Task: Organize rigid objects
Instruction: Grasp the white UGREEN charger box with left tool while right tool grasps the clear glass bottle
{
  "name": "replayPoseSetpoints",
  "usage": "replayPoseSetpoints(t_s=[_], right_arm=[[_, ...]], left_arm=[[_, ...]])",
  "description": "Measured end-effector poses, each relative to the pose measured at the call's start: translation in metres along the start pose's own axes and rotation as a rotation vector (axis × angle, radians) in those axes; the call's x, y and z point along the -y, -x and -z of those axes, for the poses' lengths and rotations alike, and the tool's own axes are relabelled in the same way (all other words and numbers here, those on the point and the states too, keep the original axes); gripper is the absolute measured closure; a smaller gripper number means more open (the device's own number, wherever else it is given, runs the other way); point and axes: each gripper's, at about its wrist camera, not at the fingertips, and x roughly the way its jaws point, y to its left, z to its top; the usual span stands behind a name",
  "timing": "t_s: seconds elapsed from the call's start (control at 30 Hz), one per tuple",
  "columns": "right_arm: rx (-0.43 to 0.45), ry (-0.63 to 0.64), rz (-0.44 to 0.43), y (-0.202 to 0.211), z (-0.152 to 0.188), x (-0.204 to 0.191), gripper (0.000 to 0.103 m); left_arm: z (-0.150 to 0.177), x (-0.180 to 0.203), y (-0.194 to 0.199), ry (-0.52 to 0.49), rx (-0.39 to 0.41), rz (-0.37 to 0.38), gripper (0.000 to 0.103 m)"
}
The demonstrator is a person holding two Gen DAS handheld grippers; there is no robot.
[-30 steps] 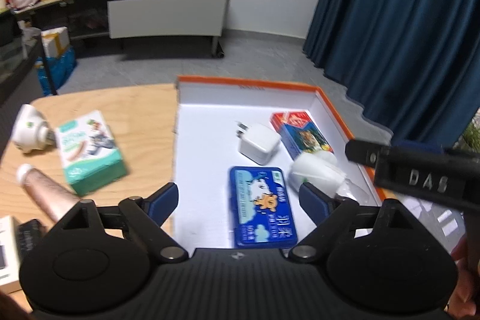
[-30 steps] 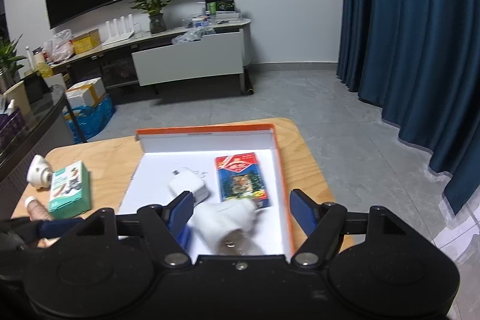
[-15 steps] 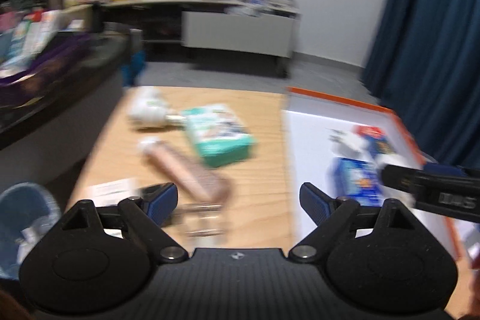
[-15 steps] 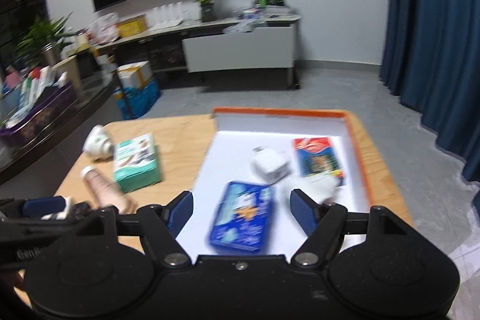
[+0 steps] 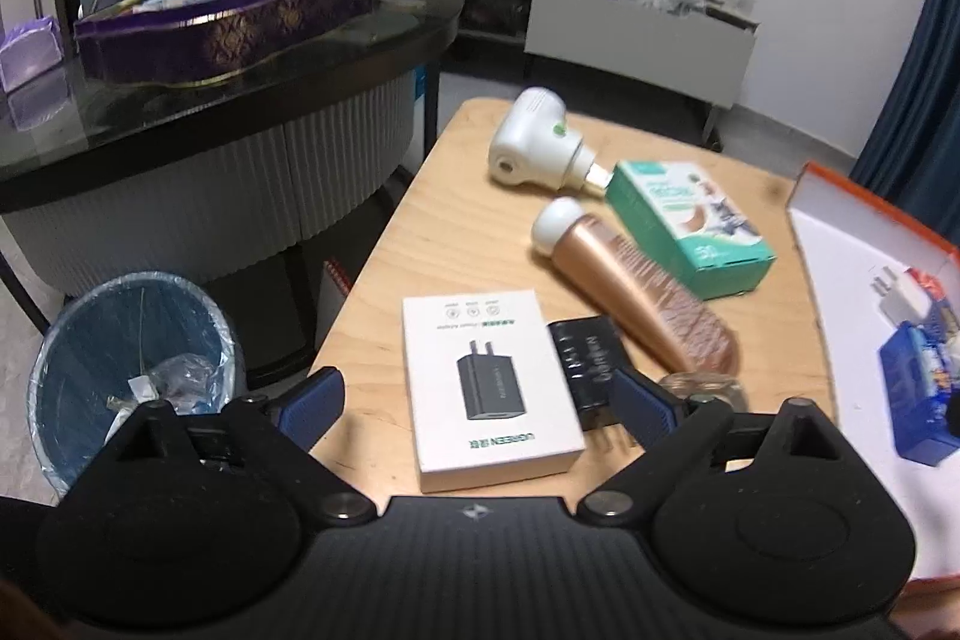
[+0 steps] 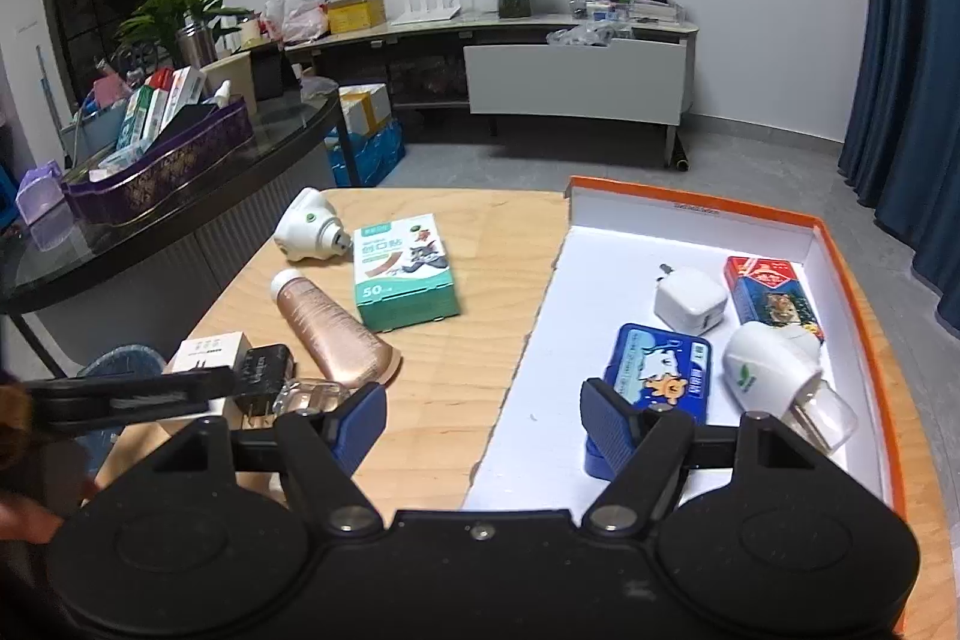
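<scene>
White adapter box [image 5: 489,388] lies between open left tongs [image 5: 477,403].

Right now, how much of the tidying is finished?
Roughly half. In the orange-rimmed tray lie four things: white charger, red box, blue tin, white plug-in. Both grippers are open and empty; the left gripper hovers over the white adapter box. Left on the table: black plug, gold tube, green box, white device.
</scene>
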Motion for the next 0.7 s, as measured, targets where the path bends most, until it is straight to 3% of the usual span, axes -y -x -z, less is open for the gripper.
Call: replayPoseSetpoints(t_s=[0.1,0.3,0.33,0.43,0.7], right_arm=[[-0.008,0.004,-0.011,-0.003,0.0,-0.003,0.018],[-0.047,0.016,-0.048,-0.022,0.003,-0.018,0.018],[-0.056,0.017,-0.055,-0.025,0.005,-0.022,0.018],[-0.08,0.021,-0.086,-0.038,0.008,-0.035,0.018],[-0.154,-0.021,-0.139,-0.077,0.016,-0.065,0.019]], left_arm=[[0.005,-0.014,-0.009,0.02,0.0,-0.014,0.002],[0.004,-0.027,-0.018,0.02,-0.017,-0.033,0.009],[0.004,-0.026,-0.019,0.002,-0.01,-0.034,0.014],[0.003,-0.017,-0.019,-0.077,0.014,-0.03,0.043],[0.0,-0.024,-0.003,-0.091,0.044,0.009,0.043]])
